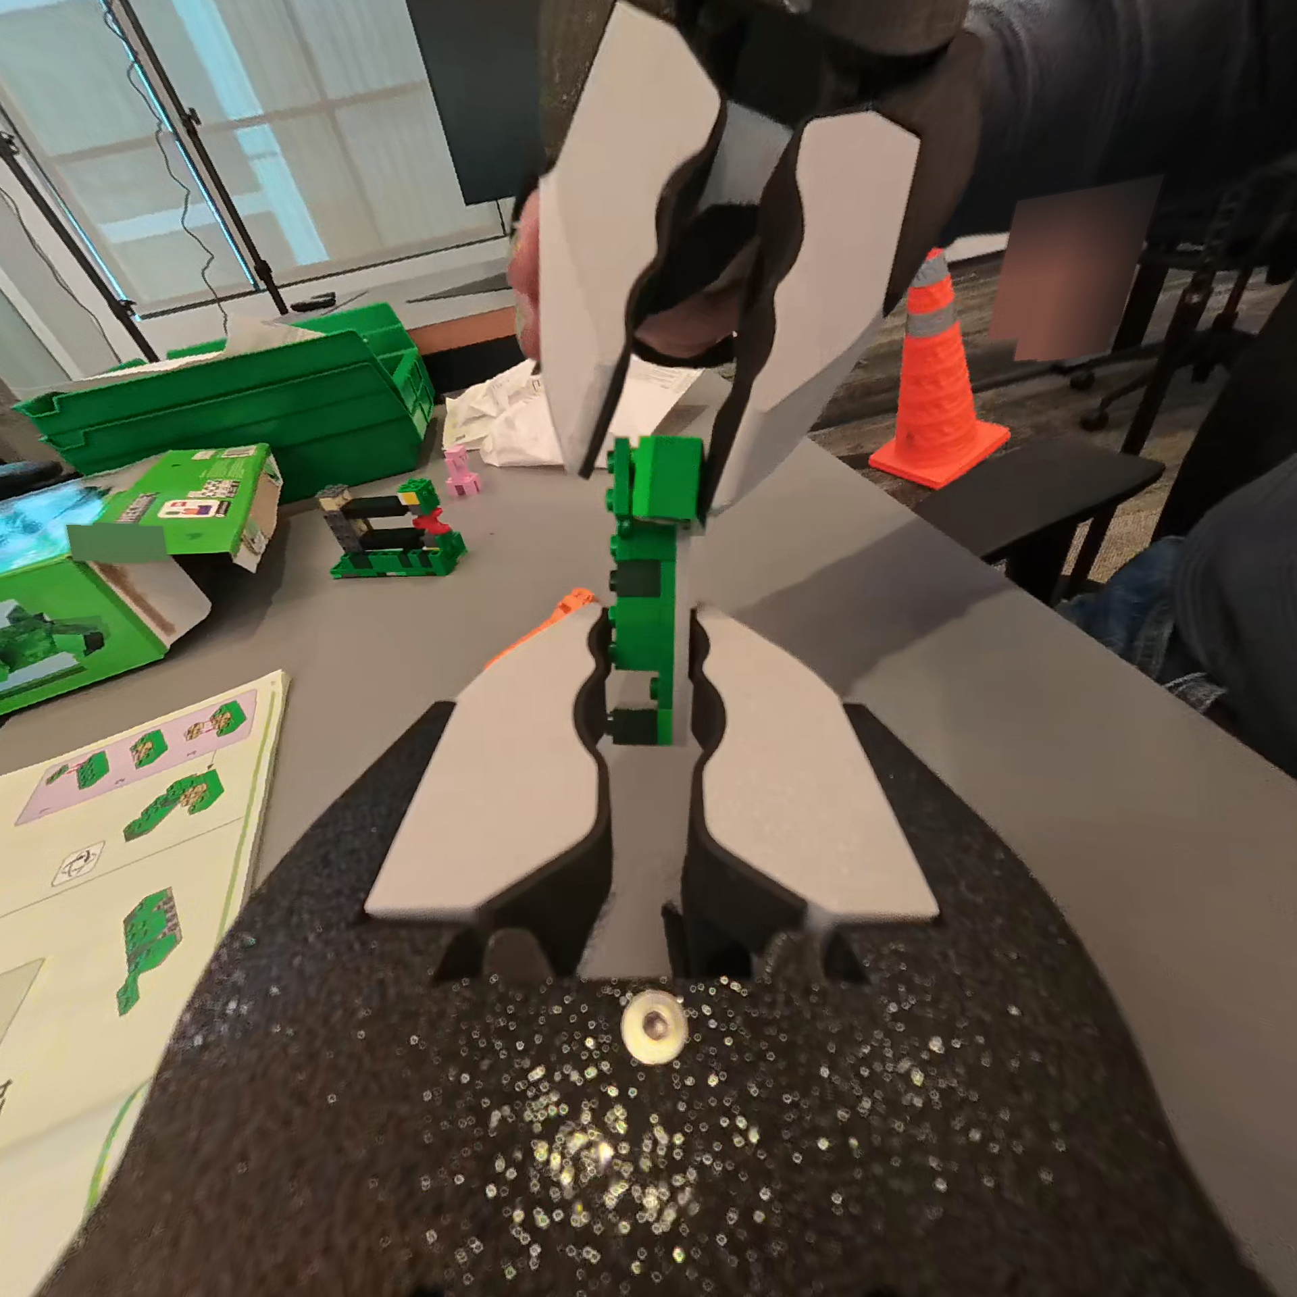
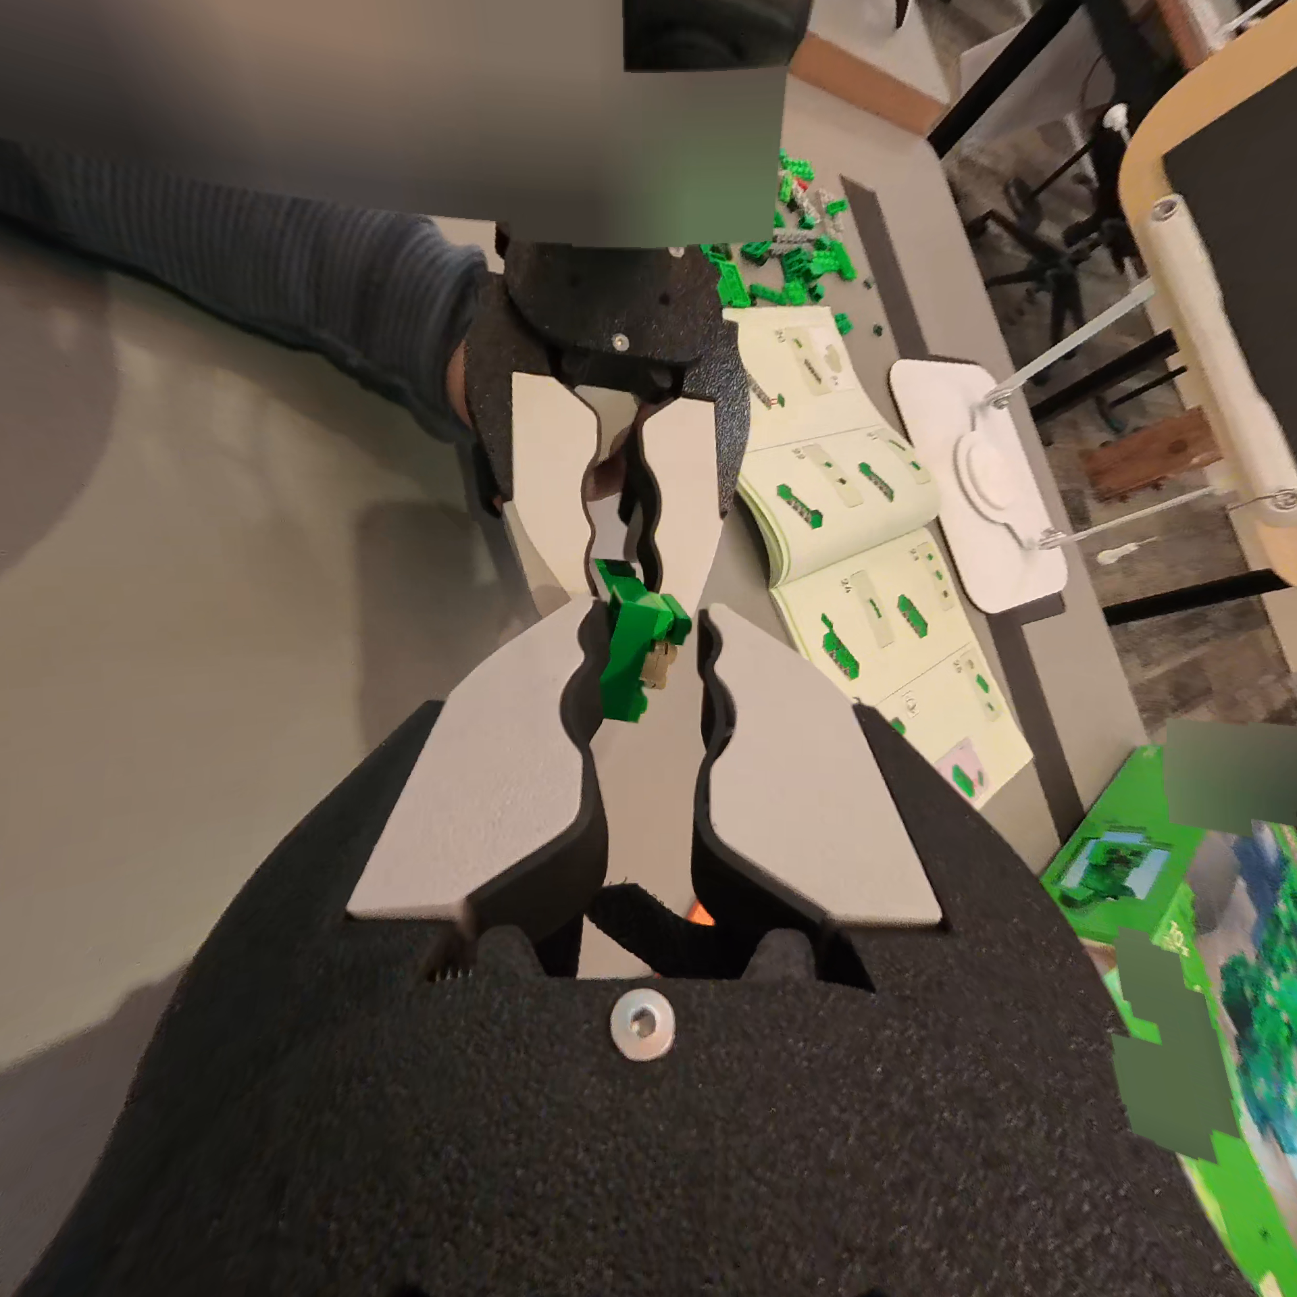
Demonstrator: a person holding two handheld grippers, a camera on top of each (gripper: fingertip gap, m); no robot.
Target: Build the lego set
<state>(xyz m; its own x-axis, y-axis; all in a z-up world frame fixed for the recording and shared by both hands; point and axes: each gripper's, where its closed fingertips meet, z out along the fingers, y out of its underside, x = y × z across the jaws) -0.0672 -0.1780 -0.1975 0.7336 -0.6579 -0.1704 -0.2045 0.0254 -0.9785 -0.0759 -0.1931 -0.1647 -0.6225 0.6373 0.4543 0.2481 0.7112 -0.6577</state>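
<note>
A tall, thin green and dark-green lego assembly point(image 1: 642, 632) stands upright between my left gripper's fingers. My left gripper point(image 1: 649, 617) is shut on its lower part, above the grey table point(image 1: 877, 667). My right gripper point(image 1: 653, 481) comes down from above and is closed around the green block point(image 1: 667, 477) at the assembly's top. In the right wrist view my right gripper point(image 2: 646, 614) has that green block point(image 2: 632, 653) against its left finger. The left gripper point(image 2: 621, 561) shows opposite, shut on the thin green end point(image 2: 605, 570).
An open instruction booklet point(image 1: 126, 842) lies at the left, and also shows in the right wrist view point(image 2: 863, 561). A green lego box point(image 1: 140, 561), green bins point(image 1: 231, 400), a small build point(image 1: 393, 540), a pink figure point(image 1: 460, 474) and an orange tool point(image 1: 554, 617) sit on the table. Loose green bricks point(image 2: 793, 260) lie farther off. The small build point(image 1: 393, 540) is about 30 cm from both grippers' fingertips.
</note>
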